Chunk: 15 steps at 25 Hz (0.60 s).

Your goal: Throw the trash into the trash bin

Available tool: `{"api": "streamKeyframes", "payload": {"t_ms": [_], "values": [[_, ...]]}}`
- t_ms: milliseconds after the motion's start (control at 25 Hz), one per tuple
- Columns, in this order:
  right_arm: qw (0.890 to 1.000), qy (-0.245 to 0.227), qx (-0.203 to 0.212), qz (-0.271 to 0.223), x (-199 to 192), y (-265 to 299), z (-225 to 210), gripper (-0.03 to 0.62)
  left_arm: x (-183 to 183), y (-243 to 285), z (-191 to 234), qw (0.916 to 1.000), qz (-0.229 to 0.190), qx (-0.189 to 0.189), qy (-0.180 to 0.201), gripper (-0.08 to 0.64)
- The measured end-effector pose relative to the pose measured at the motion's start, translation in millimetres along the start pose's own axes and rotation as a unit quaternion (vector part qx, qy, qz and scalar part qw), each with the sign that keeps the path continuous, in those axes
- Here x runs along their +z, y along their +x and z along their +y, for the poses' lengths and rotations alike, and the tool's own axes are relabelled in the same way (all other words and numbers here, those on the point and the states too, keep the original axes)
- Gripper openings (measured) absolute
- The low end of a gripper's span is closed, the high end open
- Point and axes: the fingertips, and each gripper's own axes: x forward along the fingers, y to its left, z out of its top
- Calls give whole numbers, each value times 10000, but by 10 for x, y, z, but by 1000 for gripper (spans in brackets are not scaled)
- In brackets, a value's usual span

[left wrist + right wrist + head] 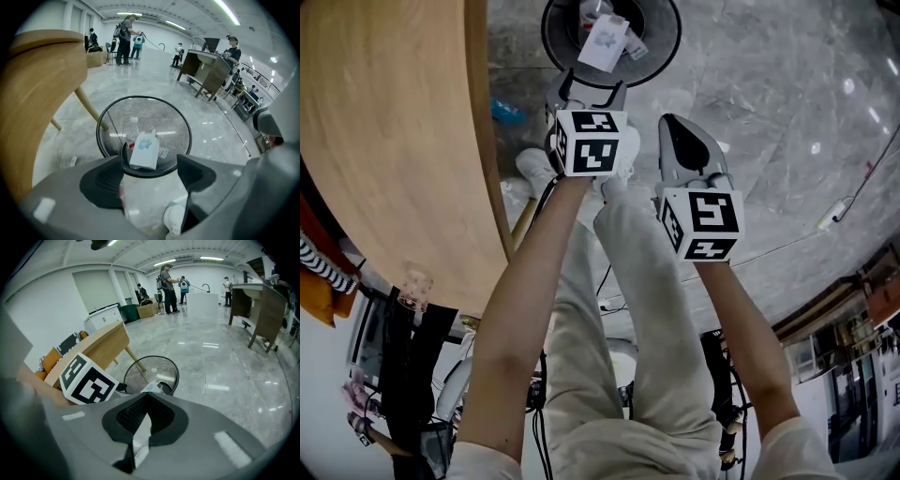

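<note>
Trash carton (144,150), white with a blue print, is inside the trash bin (164,117). It lies straight ahead of and below the left claw (150,180), framed in the gap between its jaws. In the left gripper view the carton's long axis runs roughly up-down with a slight tilt. Its lower end is down near the bin bottom beside a clear bottle (133,127). Can't tell whether it is resting or mid-drop. Left claw: jaws spread wide, nothing between the pads, no contact with the carton. In the head view it hangs just short of the bin rim, pointing steeply down. Right claw (145,411): jaws pressed together, empty. It sits just right of the left one and farther from the bin, so left is the nearer hand. The bin stands on the grey floor (769,112), just off the edge of the wooden counter (384,122). Judgement: this piece looks deposited. The left claw's next move is likely a retreat up and back with no grasp needed. Only real risk is clipping the mesh rim with the open jaws.
</note>
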Motion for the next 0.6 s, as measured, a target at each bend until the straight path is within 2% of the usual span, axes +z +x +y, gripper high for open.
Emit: {"api": "streamKeyframes", "payload": {"t_ms": [160, 240, 360, 440, 480, 600], "values": [[10000, -71, 1, -48, 87, -94, 36, 26, -29, -264, -52, 10000, 51, -80, 24, 347], [9999, -131, -13, -76, 154, -177, 74, 26, -35, -466, -95, 9998, 65, -190, -77, 311], [9997, -213, 1, -149, 303, -326, 193, 26, -9, -824, -113, 9998, 15, -191, 39, 185], [9994, -275, -9, -202, 424, -437, 252, 26, 65, -1053, -117, 9998, -63, -106, 152, 52], [9993, -304, -19, -235, 490, -489, 276, 26, 117, -1157, -120, 9998, -99, -90, 170, 8], [9991, -316, -24, -299, 687, -662, 363, 26, 275, -1455, -137, 9997, -107, -207, -35, 8]]}}
